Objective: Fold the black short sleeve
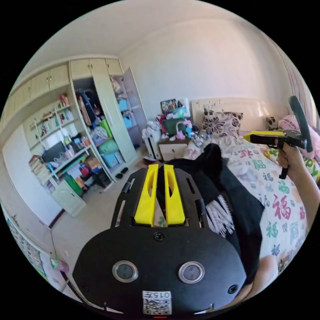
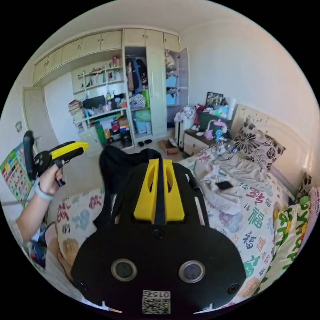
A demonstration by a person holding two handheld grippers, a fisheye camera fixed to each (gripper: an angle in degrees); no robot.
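In the left gripper view, our left gripper has its two yellow jaws drawn nearly together with a strip of the black short sleeve showing dark between them, so we judge it clenched on the cloth. The garment hangs in a rumpled heap from the jaws, raised above the patterned bedspread, with a pale printed patch near its lower folds. Farther off in this view the right gripper is held in a hand above the bed, and we cannot tell how its jaws stand. In the right gripper view, our right gripper shows its jaws close together with a dark band between them; we take that band for cloth, but it may be only a shadowed gap, so we cannot tell whether it is grasping. The black shirt bunches just behind it, over the bed. The left gripper appears at the side, held by the other hand. We judge the shirt light, limp and unbreakable; it will sag and crease wherever it is unsupported. It is best pinched at the shoulder seams or hem corners, then spread flat on the bed.
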